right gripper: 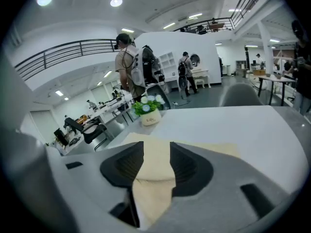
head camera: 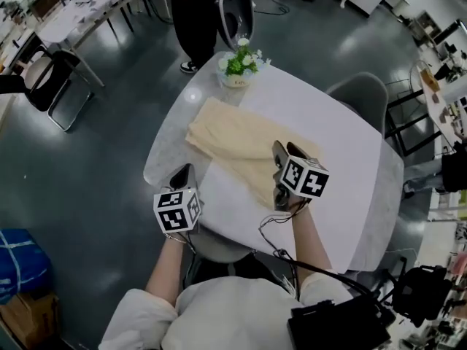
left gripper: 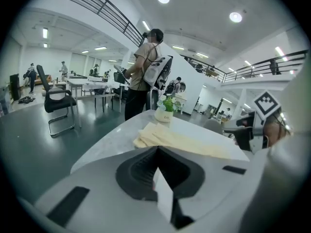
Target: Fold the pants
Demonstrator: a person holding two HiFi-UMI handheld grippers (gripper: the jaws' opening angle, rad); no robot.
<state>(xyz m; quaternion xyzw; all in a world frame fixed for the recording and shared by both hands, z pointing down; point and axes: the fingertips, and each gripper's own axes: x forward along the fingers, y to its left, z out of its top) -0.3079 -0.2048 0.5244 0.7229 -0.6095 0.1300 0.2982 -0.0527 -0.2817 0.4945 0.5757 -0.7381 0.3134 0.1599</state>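
Cream pants (head camera: 233,141) lie folded on the white table (head camera: 343,166), running from near the flower pot toward me. My right gripper (head camera: 279,153) hovers over the pants' near end. In the right gripper view its jaws (right gripper: 156,148) stand open, with the cream cloth (right gripper: 218,150) showing in the gap and no pad pressing it. My left gripper (head camera: 185,172) is at the table's left edge, off the pants. In the left gripper view its tips (left gripper: 156,148) meet with nothing between them, and the pants (left gripper: 184,142) lie ahead.
A flower pot (head camera: 237,68) stands at the table's far end, just beyond the pants. A person (head camera: 201,13) stands behind it. A grey chair (head camera: 357,97) sits at the far right side, a black chair (head camera: 44,79) far left on the floor.
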